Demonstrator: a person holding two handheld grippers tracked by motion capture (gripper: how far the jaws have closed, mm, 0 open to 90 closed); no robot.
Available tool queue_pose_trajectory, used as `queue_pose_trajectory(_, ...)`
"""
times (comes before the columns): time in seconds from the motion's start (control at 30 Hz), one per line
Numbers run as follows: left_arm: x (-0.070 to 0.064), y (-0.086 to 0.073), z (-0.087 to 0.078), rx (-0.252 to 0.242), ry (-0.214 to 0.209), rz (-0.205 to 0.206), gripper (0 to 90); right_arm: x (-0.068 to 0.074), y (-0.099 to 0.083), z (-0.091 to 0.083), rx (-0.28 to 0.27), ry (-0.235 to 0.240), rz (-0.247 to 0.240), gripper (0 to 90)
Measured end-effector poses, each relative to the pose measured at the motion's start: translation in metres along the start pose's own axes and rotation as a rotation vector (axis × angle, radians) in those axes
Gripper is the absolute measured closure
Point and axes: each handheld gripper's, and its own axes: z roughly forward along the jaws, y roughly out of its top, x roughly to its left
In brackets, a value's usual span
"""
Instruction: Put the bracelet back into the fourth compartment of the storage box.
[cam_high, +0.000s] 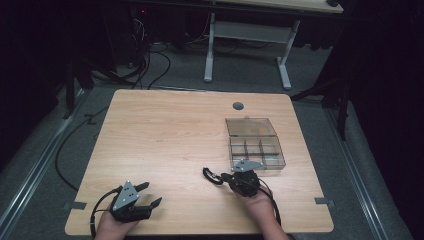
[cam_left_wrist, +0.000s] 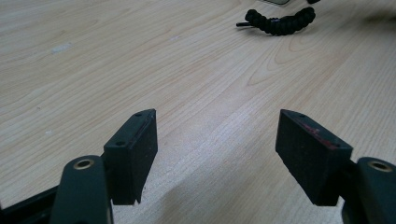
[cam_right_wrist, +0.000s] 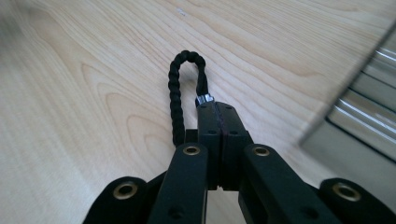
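A black braided cord loop (cam_right_wrist: 177, 88) with a small metal fitting (cam_right_wrist: 204, 99) lies on the wooden table (cam_high: 165, 135). My right gripper (cam_right_wrist: 218, 108) is shut on it near the fitting, and the loop sticks out ahead of the jaws. From above, the cord (cam_high: 212, 175) trails left of my right gripper (cam_high: 227, 178), just in front of the clear box. My left gripper (cam_high: 150, 194) rests near the table's front left, open with nothing between its pads (cam_left_wrist: 135, 149). In the left gripper view the cord (cam_left_wrist: 279, 22) lies far ahead.
A clear plastic compartment box (cam_high: 257, 152) with its lid (cam_high: 250, 127) folded back stands right of centre; its edge (cam_right_wrist: 355, 112) is close on the right of my right gripper. A grey cable port (cam_high: 238, 105) sits near the far edge.
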Motion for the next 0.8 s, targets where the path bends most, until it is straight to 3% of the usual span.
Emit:
queue_pose_trajectory(0.17,0.0,0.0,0.0,-0.002,-0.001,0.0,30.1,0.004,0.011,0.017,0.048,0.024,-0.029,89.7)
queue_pose_trajectory(0.33,0.0,0.0,0.0,-0.001,-0.001,0.001,30.1,0.007,0.01,0.024,0.095,0.022,-0.051,89.8)
queue_pose_trajectory(0.6,0.0,0.0,0.0,0.002,0.002,0.002,30.1,0.006,-0.009,0.01,0.086,0.029,-0.038,89.8)
queue_pose_trajectory(0.8,0.0,0.0,0.0,0.003,0.005,0.001,30.2,0.001,-0.029,-0.01,0.071,0.018,-0.009,89.7)
